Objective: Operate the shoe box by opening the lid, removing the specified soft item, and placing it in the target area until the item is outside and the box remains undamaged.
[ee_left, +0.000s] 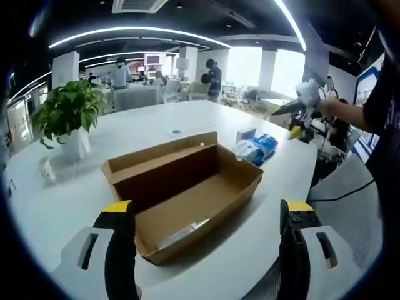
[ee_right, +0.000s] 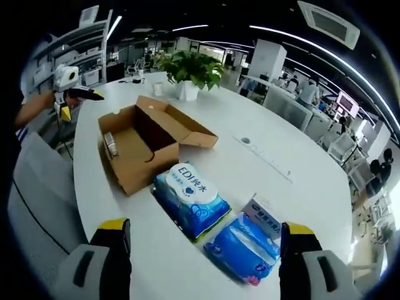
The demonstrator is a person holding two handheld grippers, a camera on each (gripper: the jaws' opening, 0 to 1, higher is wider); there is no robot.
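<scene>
Shoe box (ee_left: 187, 190) sits open on the white worktop (ee_left: 144, 131), lid flap folded back and lying flat on the far side. Inside I see just one small clear-wrapped item (ee_left: 181, 234) near one end of the box floor; can't tell what it is.

Two soft tissue packs are already out of the box: blue pack with a white label (ee_right: 190, 199) just beside the box's end, second blue pack (ee_right: 244, 249) next to it, nearer my right hand-held gripper (ee_right: 203, 259). A small white card or box (ee_right: 265, 212) lies against the second pack.

Left hand-held gripper (ee_left: 206, 240): jaws wide apart, holding nothing, hovering at the box's near edge. Right hand-held gripper: jaws equally wide, empty, above the two packs.

Potted green plant (ee_left: 69, 115) in a white pot stands on the worktop beyond the box. A round cable port (ee_right: 245, 140) sits in the worktop. Room is an open office: strip ceiling lights, desks, chairs, people in the background.
</scene>
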